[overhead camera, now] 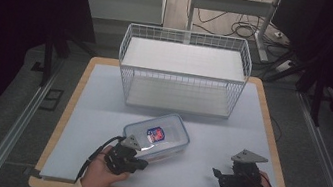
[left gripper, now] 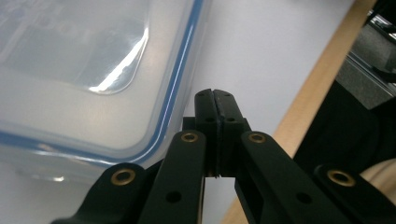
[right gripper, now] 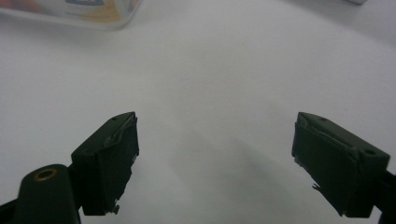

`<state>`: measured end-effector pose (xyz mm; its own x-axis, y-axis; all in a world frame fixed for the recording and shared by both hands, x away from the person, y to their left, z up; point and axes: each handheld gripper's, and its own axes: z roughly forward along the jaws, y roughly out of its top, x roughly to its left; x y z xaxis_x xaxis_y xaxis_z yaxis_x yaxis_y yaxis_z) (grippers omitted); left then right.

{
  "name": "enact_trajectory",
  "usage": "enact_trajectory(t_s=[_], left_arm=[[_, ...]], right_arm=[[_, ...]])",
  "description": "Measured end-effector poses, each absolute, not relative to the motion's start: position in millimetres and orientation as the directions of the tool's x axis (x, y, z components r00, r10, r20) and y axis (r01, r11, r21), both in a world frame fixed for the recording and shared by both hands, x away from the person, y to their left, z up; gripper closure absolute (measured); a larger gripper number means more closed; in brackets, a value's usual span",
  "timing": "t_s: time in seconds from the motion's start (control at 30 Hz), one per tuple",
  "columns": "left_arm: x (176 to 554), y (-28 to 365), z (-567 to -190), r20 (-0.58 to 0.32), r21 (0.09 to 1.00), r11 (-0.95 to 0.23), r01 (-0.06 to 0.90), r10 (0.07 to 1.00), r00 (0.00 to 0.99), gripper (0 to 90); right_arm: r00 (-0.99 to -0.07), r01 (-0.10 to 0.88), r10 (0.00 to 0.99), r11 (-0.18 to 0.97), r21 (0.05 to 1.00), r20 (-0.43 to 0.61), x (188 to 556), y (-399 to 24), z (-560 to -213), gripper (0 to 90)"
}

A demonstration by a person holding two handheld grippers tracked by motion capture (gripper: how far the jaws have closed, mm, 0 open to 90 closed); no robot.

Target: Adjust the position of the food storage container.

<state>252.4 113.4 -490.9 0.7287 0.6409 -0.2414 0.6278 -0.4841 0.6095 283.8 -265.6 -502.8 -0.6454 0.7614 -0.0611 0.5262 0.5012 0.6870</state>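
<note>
Lying flat: clear container (overhead camera: 157,136), blue-trimmed lid, label.

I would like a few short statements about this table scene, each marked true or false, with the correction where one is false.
1. The left tool is shut with nothing between its jaws. True.
2. The right tool is shut. False: its jaws stand wide open over the bare table.
3. The box lies inside the basket. False: it lies on the table in front of the basket.
4. The box has a blue-edged clear lid. True.
5. The left tool is beside a corner of the box. True.
</note>
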Motion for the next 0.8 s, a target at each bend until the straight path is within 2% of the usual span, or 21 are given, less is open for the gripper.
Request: enact_trajectory(t_s=[0.8], left_arm=[[284,154,-496,-0.242,0.597,-0.416,0.686,0.722,0.648,90.0]], right_arm=[[-0.647,0.528,0.76,0.507,0.682,-0.064,284,-265,-504,14.9]])
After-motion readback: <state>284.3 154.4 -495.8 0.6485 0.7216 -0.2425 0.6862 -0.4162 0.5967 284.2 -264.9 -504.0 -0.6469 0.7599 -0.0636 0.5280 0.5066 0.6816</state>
